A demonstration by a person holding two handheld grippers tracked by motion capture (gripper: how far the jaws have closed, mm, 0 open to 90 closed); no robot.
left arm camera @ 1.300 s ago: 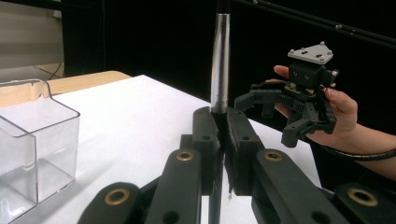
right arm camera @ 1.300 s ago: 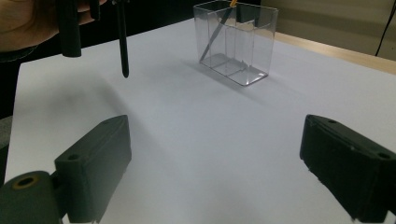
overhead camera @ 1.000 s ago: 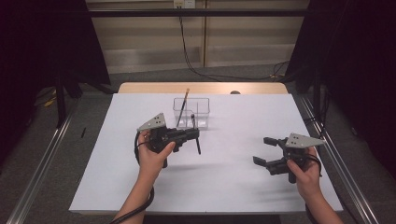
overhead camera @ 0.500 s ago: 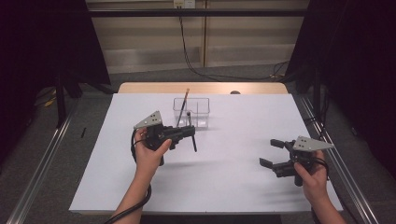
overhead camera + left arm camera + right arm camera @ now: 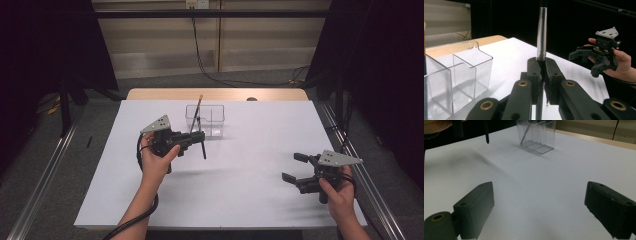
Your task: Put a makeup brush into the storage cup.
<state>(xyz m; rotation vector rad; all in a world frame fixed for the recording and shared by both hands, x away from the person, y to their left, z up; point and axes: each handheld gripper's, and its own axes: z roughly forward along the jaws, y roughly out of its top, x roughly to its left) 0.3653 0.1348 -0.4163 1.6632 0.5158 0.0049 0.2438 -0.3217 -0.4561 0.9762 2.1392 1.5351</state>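
- the left gripper [image 5: 196,138] has its jaws clamped on a thin black pen [image 5: 202,146]; in the left gripper view the two black pads press flat against the shaft from either side, and a silver section of the pen [image 5: 541,32] rises straight up out of the grip.
- in the high view the pen hangs below the jaws with its dark tip clear of the white table cover [image 5: 240,200], casting a faint shadow on the sheet.
- the left hand [image 5: 156,159] holds that gripper above the left middle of the table, just near of the clear plastic organiser [image 5: 206,120].
- the organiser stands upright at the far middle of the sheet, split into compartments; a thin brush-like stick [image 5: 197,111] leans in its left side, its tip poking above the rim.
- the right gripper [image 5: 295,167] has its jaws spread wide with nothing between them; the right gripper view shows both pads well apart over bare white sheet.
- the right hand [image 5: 339,192] holds it low at the near right of the table, well apart from the pen and the organiser.
- a strip of wooden tabletop [image 5: 220,94] shows beyond the far edge of the sheet.
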